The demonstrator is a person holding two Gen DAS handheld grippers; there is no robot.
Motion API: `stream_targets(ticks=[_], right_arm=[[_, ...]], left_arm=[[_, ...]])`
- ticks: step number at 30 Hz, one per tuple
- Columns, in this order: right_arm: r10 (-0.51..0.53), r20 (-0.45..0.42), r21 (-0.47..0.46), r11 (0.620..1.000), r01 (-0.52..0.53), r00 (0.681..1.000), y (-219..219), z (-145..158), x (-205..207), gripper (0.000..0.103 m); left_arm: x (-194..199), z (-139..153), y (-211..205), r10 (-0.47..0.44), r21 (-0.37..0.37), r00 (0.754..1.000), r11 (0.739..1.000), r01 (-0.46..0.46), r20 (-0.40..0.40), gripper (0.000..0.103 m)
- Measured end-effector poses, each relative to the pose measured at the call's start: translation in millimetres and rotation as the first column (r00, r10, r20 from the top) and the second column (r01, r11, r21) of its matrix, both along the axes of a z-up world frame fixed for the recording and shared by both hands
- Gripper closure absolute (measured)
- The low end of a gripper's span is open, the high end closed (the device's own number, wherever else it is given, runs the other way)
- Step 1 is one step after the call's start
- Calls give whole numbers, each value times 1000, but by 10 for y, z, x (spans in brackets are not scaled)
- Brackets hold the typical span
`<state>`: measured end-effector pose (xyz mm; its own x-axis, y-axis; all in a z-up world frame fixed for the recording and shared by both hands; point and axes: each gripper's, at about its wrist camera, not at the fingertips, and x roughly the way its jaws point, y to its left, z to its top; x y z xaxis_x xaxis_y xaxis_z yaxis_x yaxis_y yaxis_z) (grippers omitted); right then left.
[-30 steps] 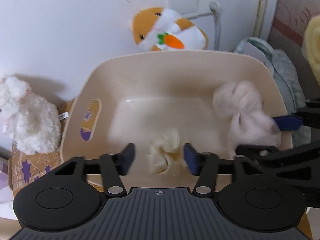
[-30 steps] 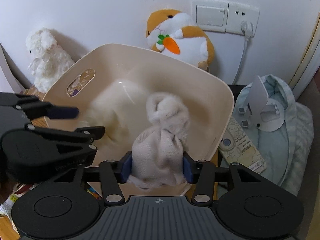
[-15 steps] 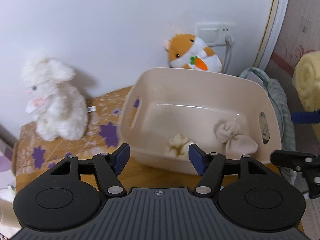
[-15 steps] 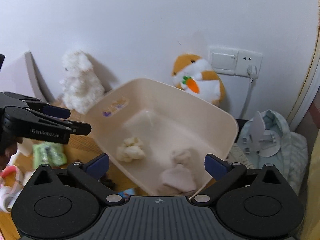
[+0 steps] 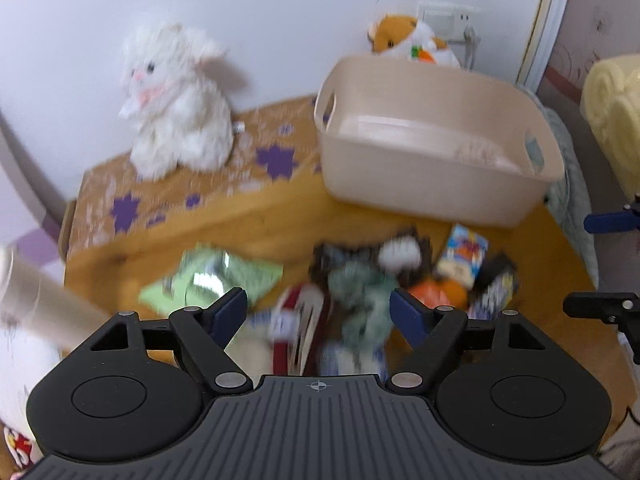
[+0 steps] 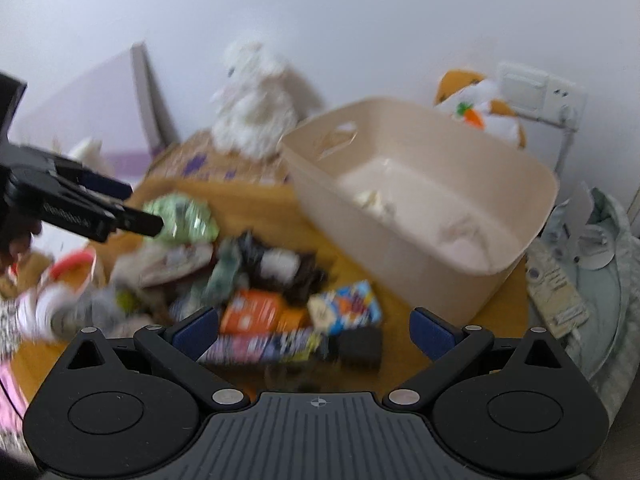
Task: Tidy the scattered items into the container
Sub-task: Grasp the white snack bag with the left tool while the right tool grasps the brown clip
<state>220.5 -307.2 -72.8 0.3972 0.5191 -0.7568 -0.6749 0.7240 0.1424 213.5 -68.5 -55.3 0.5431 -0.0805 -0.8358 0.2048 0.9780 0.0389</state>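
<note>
The beige plastic bin stands at the back right of the wooden table, with a cream sock bundle and a pale bundle lying inside it. In front of it is a blurred heap: a green packet, grey-green cloth, a colourful small box and an orange packet. My left gripper hovers over the heap, its jaws opening with nothing held. My right gripper is wide open and empty above the heap's right side.
A white plush rabbit sits on a purple-flowered box at the back left. A hamster plush and a wall socket are behind the bin. Pale blue clothing lies off the table's right edge.
Both grippers let go of their sock bundles in the bin and pulled back from it to above the heap. Both sets of jaws spread wider.
</note>
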Motion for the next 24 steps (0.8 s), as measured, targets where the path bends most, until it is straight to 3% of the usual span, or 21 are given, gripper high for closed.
stream_targets(ticks=[11, 16, 24], right_arm=[[120, 53, -173, 979, -109, 991, 176, -395, -386, 0], [113, 65, -202, 975, -98, 992, 216, -499, -389, 0], [75, 75, -253, 966, -54, 994, 296, -695, -318, 1]], left_arm=[[-574, -343, 228, 54, 30, 996, 998, -52, -67, 23], [-621, -471, 445, 124, 54, 986, 991, -119, -107, 23], [-600, -704, 746, 213, 1, 957, 976, -217, -197, 23]])
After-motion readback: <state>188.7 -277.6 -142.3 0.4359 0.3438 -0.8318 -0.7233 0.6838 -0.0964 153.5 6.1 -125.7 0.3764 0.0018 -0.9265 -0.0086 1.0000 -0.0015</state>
